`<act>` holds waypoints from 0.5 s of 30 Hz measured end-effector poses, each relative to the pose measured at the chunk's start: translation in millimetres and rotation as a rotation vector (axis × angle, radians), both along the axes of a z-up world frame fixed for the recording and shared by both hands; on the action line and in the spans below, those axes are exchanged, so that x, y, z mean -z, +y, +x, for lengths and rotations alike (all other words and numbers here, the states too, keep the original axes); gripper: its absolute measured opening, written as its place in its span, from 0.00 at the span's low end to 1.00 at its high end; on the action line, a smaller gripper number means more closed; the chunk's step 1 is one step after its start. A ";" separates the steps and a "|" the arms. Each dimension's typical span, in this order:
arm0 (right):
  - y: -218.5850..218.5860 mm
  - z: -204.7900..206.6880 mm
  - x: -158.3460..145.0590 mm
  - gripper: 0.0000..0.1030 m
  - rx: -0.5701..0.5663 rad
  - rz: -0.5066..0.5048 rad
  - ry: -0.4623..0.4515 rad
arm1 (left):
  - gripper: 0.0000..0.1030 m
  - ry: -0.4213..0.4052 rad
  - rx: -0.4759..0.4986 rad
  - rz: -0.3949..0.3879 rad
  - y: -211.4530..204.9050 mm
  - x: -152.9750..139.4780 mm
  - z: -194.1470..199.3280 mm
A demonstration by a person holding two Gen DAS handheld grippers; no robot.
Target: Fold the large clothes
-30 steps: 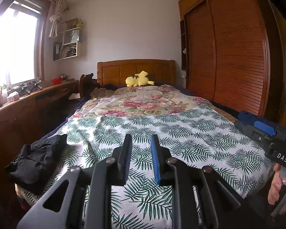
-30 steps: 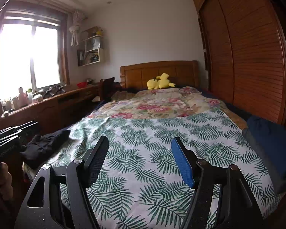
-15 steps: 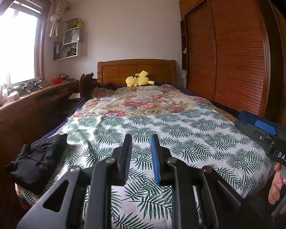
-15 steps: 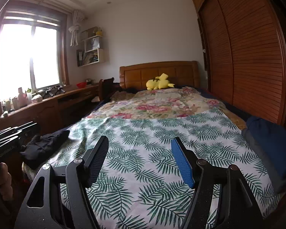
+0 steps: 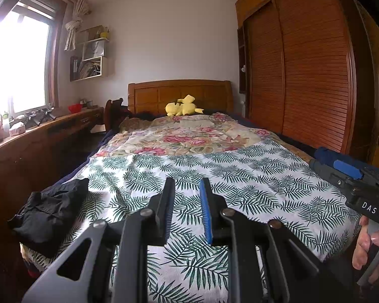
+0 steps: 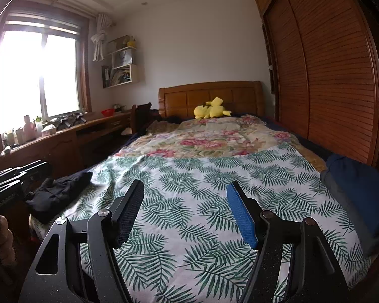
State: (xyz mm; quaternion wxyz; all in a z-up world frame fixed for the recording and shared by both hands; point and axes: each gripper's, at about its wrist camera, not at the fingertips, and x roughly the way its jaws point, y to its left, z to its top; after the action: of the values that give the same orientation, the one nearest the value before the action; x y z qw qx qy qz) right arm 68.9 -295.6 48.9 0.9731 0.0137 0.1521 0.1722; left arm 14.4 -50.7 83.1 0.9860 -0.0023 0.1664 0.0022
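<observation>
A crumpled black garment [image 5: 50, 212] lies on the near left corner of the bed [image 6: 58, 194]. On the bed's right edge rests a blue garment [image 6: 356, 184], partly hidden in the left wrist view behind the other tool. A white leaf-print sheet [image 5: 227, 174] covers the near half of the bed. My left gripper [image 5: 187, 184] hovers over this sheet, its jaws only a narrow gap apart with nothing between them. My right gripper [image 6: 185, 186] hovers over the same sheet, wide open and holding nothing. Neither gripper touches any cloth.
A floral quilt [image 6: 214, 139] and a yellow plush toy [image 6: 211, 108] lie toward the wooden headboard [image 6: 209, 96]. A long wooden desk [image 6: 63, 139] runs under the window on the left. A slatted wardrobe [image 6: 328, 75] stands on the right. A hand [image 5: 366, 242] holds the right tool.
</observation>
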 end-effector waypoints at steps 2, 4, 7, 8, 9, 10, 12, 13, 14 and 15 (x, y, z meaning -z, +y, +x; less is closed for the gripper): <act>0.1 -0.2 -0.1 0.68 0.000 0.000 -0.001 | 0.18 -0.002 -0.001 0.001 -0.7 -1.0 -0.6; 0.2 -0.1 -0.2 0.68 0.001 -0.001 -0.002 | 0.18 -0.002 0.000 0.001 -1.2 -1.8 -0.8; -0.1 0.6 0.2 0.68 -0.001 0.000 0.000 | 0.18 -0.002 -0.001 0.001 -1.4 -1.7 -0.8; 0.1 0.8 0.5 0.68 -0.001 0.000 -0.001 | 0.18 -0.002 0.000 0.001 -2.0 -1.9 -1.1; 0.0 0.6 0.2 0.68 -0.001 0.000 -0.001 | 0.18 -0.002 0.000 0.001 -2.4 -2.1 -1.3; 0.0 0.7 0.3 0.68 -0.001 0.000 -0.001 | 0.18 -0.002 0.000 0.000 -2.2 -2.4 -1.8; 0.3 1.0 0.6 0.68 -0.002 0.000 0.000 | 0.18 -0.001 0.002 -0.001 -2.2 -2.7 -2.0; 0.1 0.3 0.2 0.68 -0.001 0.000 -0.001 | 0.18 0.000 0.002 -0.002 -2.8 -2.8 -2.0; 0.3 0.6 0.5 0.68 -0.001 -0.001 -0.002 | 0.18 0.000 0.002 -0.001 -2.0 -2.9 -1.9; 0.4 0.9 0.6 0.68 0.000 -0.001 -0.001 | 0.18 0.000 0.001 -0.001 -1.7 -3.0 -1.9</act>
State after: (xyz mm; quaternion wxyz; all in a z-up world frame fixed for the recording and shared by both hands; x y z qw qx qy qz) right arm 69.8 -295.2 48.3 0.9732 0.0133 0.1516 0.1722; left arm 12.6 -52.4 86.1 0.9860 -0.0027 0.1665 0.0014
